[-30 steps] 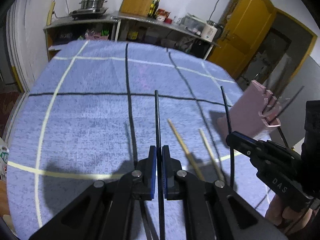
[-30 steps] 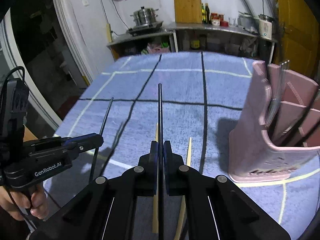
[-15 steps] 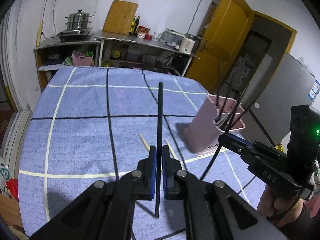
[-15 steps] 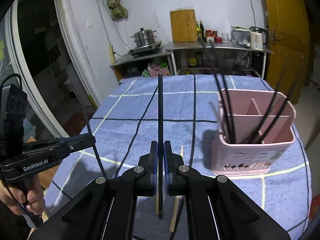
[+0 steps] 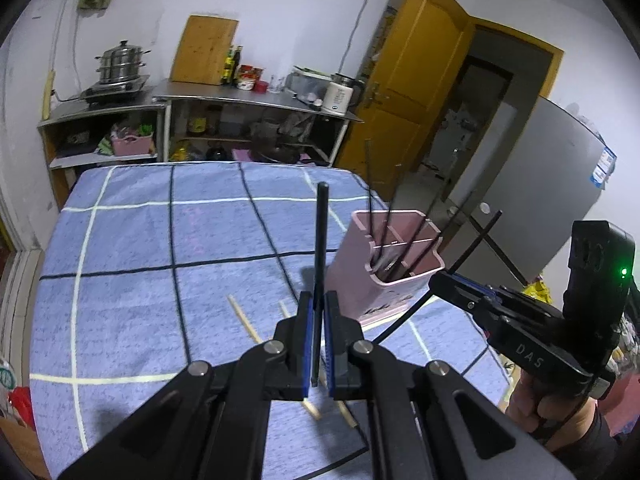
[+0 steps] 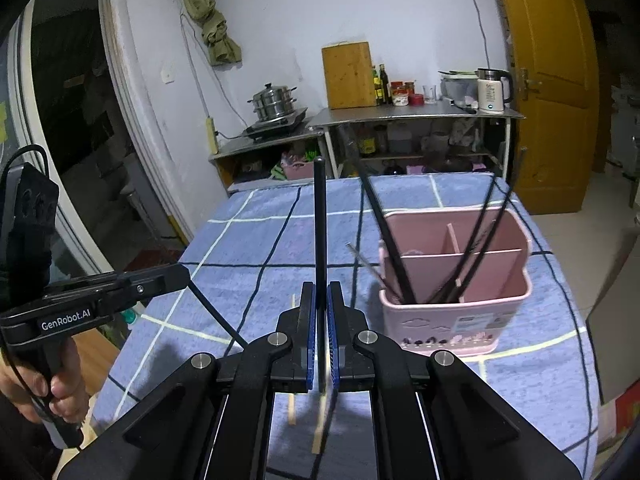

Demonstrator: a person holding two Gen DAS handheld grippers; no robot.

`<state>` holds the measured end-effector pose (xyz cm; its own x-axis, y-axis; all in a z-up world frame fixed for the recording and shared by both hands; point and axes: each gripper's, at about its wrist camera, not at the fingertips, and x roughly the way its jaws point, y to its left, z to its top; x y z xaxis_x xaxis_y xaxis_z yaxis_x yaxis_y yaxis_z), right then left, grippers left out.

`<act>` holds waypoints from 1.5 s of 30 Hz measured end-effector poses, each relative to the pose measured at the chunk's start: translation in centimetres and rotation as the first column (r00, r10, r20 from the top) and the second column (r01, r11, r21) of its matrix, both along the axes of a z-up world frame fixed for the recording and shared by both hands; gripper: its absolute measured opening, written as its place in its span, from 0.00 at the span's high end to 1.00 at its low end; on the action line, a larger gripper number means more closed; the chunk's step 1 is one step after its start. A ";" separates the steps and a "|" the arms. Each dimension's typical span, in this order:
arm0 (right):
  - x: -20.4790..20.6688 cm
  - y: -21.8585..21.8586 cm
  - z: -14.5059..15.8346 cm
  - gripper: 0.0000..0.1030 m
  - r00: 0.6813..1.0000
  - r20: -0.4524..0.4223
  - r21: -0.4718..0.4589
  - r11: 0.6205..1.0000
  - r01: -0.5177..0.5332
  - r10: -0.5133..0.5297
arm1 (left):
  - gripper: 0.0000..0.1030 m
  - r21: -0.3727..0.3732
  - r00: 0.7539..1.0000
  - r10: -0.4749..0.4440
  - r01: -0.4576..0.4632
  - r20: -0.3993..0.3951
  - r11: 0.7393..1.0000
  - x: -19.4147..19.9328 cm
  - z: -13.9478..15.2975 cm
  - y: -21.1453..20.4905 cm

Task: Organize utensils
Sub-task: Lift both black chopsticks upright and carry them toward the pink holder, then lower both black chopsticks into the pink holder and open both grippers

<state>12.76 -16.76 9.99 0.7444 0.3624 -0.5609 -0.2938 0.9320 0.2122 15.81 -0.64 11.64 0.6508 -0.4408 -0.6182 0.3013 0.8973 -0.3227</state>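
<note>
Both wrist views above shared holder [image 5: 384, 276]

At about nine o'clock the left gripper [image 6: 182, 280] reads "GenRobot.AI" along its side, and at four o'clock the right gripper [image 5: 436, 282] reads "DAS".

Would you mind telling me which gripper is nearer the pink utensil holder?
Right, apparently. The right gripper sits close beside the pink utensil holder; the left gripper is off past the table's left edge.
</note>
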 end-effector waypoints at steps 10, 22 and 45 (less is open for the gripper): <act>-1.2 -5.6 4.5 0.95 0.991 0.080 0.021 0.994 0.104 -0.105 | 0.95 -0.034 0.991 -0.125 0.127 0.052 0.991 0.9 4.1 -5.6; 0.2 -9.1 9.3 0.95 0.965 0.182 0.055 0.982 0.182 -0.189 | 0.95 -0.035 0.979 -0.153 0.159 0.135 0.987 5.1 9.2 -9.1; 6.7 -8.7 1.6 0.95 0.985 0.035 0.046 0.985 0.167 -0.168 | 0.95 -0.004 0.985 -0.170 0.170 0.009 0.985 9.8 2.1 -11.3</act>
<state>19.47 -25.48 11.62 0.8173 0.2541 -0.5172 -0.1432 0.9589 0.2448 25.62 -11.96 13.70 0.5718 -0.5482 -0.6104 0.4518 0.8314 -0.3234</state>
